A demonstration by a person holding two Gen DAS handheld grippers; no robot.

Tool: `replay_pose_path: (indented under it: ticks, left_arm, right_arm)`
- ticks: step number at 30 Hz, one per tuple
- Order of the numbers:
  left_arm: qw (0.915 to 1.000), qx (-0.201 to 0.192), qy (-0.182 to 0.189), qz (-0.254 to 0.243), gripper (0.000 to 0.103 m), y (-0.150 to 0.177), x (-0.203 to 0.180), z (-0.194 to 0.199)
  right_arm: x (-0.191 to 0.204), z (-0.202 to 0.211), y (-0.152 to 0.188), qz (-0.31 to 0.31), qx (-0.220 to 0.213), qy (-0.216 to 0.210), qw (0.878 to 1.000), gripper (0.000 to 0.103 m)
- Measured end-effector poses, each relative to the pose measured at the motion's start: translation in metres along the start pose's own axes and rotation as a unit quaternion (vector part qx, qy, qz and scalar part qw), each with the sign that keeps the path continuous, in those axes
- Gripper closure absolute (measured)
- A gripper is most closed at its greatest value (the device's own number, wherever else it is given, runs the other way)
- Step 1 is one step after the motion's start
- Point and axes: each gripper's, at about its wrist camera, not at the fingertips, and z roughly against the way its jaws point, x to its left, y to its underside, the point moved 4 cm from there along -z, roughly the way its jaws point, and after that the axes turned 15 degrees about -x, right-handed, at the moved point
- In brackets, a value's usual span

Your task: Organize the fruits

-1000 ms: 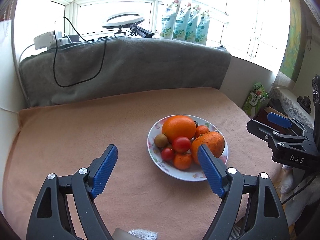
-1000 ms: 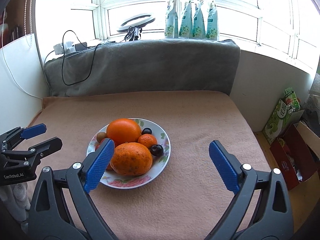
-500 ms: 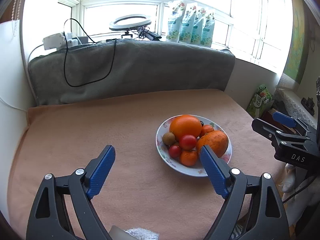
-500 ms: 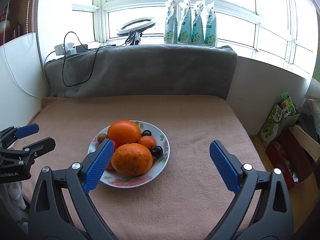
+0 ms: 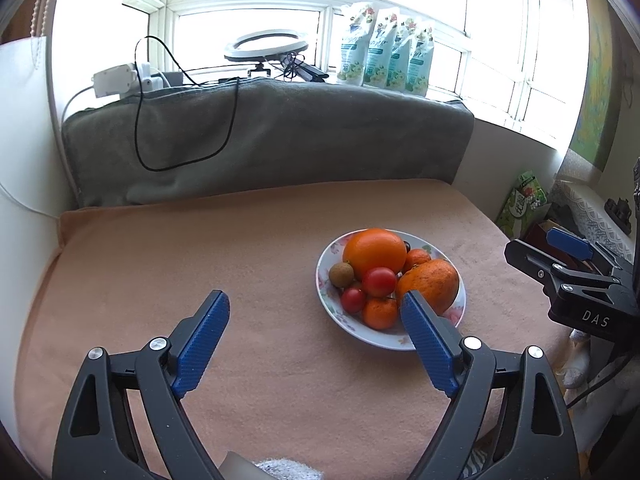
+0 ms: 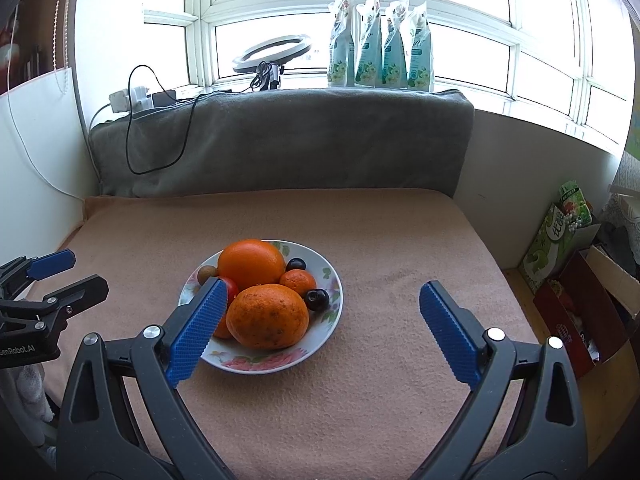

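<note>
From the left wrist view, the left gripper (image 5: 314, 312) hovers over the peach cloth (image 5: 200, 248); its jaws have just been opening and stand wide, with nothing between them. The plate (image 5: 325, 280) of fruits lies just ahead of its right finger: a big orange (image 5: 374, 252), a rough mandarin (image 5: 432, 282), two tomatoes (image 5: 379, 281) and a small brown fruit (image 5: 341, 274).

From the right wrist view, the right gripper (image 6: 320, 304) is also wide open (it holds nothing). The plate (image 6: 334, 280) sits near its left finger, with two dark plums (image 6: 317, 299) on the right side.
</note>
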Motion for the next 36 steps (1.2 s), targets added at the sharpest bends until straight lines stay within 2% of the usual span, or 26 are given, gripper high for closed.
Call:
replay_pose_path:
  ticks: [36]
  left_arm:
    - [1.0, 0.003, 0.006, 0.003, 0.015, 0.0014, -0.0008, 0.0023]
  right_arm:
    - [0.0094, 0.0051, 0.0035, -0.002, 0.005, -0.002, 1.0, 0.004]
